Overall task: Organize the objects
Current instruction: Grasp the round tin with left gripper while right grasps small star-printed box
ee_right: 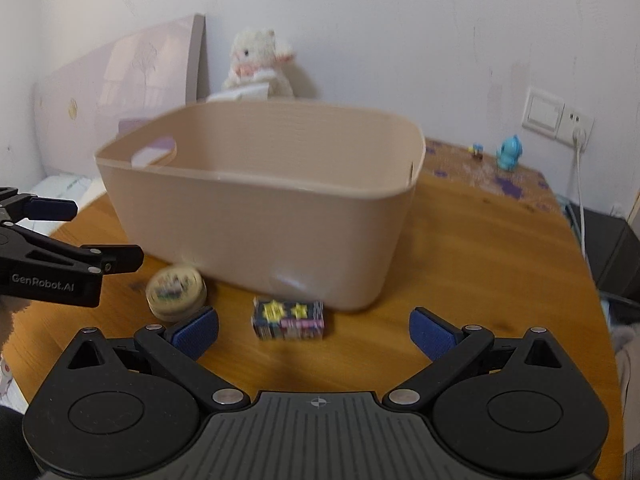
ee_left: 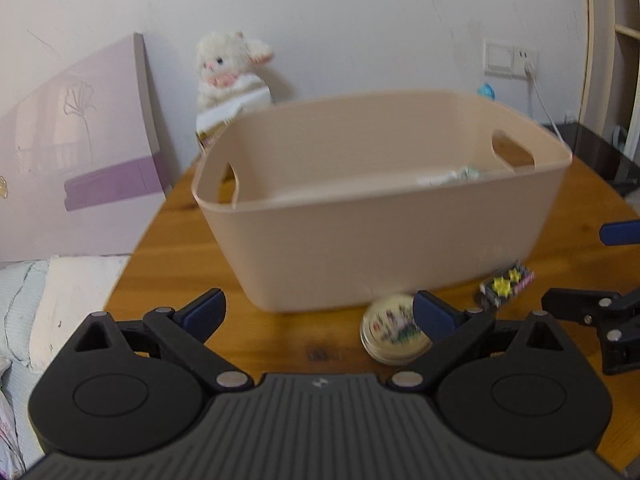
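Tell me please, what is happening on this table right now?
A person holds two grippers in front of a beige basket. Both the left gripper and the right gripper are open and hold nothing. A round tin and a small colourful box lie on the table, outside the basket.

Bare table (ee_right: 460, 260) right of basket (ee_right: 256, 216) — tin (ee_right: 176, 290), box (ee_right: 288, 318) in front

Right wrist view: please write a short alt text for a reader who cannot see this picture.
A beige plastic basket stands on a wooden table, with a small colourful box and a round tin lying in front of it. The open right gripper points toward the box; the left gripper enters from the left edge.
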Action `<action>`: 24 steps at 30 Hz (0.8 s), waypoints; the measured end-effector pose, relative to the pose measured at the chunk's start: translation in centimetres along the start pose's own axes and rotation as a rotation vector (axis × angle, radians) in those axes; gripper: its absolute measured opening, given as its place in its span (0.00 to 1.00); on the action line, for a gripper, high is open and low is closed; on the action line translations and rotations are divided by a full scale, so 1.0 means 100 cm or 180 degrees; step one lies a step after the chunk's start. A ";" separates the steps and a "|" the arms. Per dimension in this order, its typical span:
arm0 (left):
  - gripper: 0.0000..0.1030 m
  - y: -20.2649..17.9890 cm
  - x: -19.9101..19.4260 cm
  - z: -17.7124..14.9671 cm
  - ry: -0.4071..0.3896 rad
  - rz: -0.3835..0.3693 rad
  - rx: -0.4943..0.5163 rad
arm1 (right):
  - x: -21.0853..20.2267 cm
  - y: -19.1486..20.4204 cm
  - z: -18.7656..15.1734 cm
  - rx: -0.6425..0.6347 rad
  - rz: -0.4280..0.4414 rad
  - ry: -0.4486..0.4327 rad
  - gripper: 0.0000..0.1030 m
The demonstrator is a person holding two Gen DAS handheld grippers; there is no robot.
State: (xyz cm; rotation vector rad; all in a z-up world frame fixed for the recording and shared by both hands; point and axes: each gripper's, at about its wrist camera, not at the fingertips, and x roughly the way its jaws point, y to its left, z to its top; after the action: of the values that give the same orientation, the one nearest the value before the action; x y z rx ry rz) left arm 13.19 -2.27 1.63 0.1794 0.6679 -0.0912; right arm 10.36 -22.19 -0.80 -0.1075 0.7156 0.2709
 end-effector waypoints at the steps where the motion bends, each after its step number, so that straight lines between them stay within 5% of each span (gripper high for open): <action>1: 0.97 -0.002 0.004 -0.003 0.0039 -0.0019 0.0009 | 0.004 0.000 -0.003 -0.0001 -0.0006 0.0039 1.00; 16: 0.97 -0.018 0.044 -0.026 0.0330 -0.0234 0.0080 | 0.041 0.000 -0.030 -0.0097 0.0059 0.0354 1.00; 24: 0.98 -0.006 0.061 -0.026 0.0317 -0.0242 -0.0256 | 0.050 0.005 -0.027 -0.0092 0.0082 0.0217 1.00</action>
State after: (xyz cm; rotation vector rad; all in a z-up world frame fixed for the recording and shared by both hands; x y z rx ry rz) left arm 16.24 -2.47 -4.26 0.0815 0.7766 -0.1289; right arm 12.07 -21.17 -6.12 -0.1356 0.7812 0.3035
